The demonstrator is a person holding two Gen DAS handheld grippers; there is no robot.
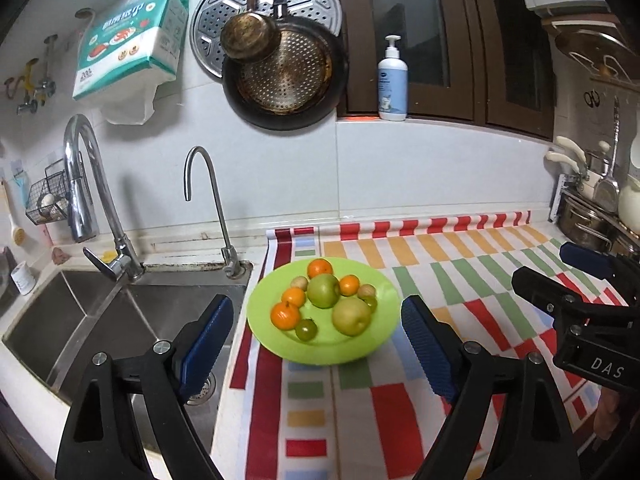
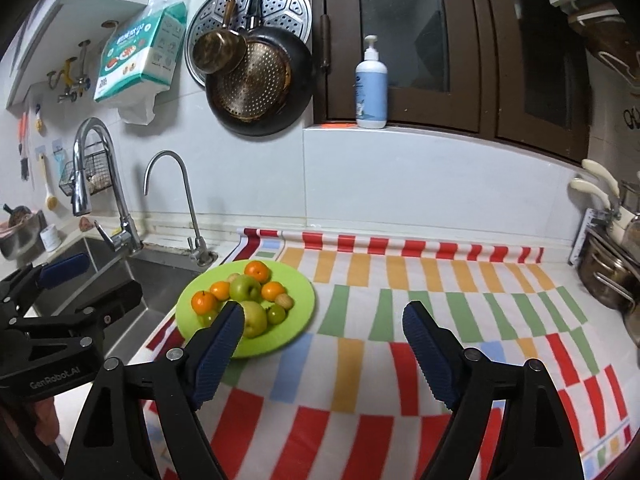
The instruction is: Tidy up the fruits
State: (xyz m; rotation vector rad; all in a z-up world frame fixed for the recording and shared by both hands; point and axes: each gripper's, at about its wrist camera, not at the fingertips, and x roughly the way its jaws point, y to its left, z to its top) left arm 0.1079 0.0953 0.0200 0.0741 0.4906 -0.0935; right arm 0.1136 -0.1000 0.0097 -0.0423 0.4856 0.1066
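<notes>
The left gripper and the right gripper both stand spread wide and hold nothing. Between the left gripper's blue fingers lies the round lime-green plastic plate, on the striped colourful tablecloth. The plate carries four orange mandarins, two big green apples and some smaller fruits. Beside it is a steel sink with two taps.

The counter is running along a tiled wall, with a sink set into its left end. A striped cloth is covering the counter right of the sink. A green plate is sitting on the cloth's left part, near the sink.
</notes>
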